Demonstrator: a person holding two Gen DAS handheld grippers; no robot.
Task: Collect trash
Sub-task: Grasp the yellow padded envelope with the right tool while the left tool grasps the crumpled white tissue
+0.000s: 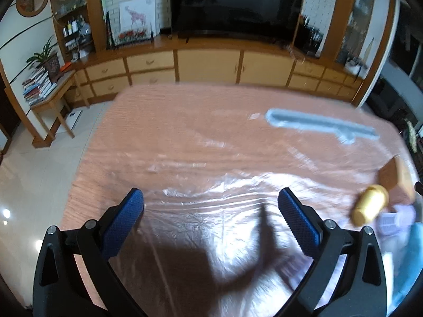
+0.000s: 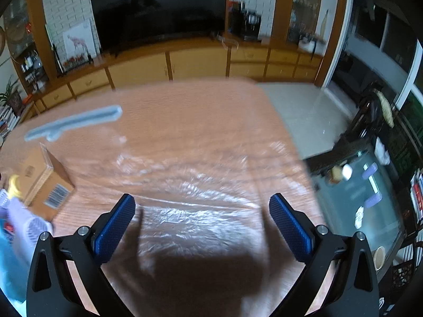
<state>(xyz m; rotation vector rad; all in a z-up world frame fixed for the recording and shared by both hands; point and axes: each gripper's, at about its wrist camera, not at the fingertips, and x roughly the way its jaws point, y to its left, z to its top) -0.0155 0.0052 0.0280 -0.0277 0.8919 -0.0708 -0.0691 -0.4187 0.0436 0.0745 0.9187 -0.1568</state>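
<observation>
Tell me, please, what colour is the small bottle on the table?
Yellow bottle, clearest in the left wrist view.

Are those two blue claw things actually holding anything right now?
No. The left gripper and the right gripper both have their fingers spread wide, with only the clear plastic sheet on the table showing between them.

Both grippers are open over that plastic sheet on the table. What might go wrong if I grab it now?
1. The clear plastic sheet is thin and lies flat, so the right gripper may pinch nothing.
2. It seems to reach toward the yellow bottle and cardboard box; pulling could drag or tip them.
3. Both views are blurred, so the left gripper may misjudge the sheet's edge.
</observation>
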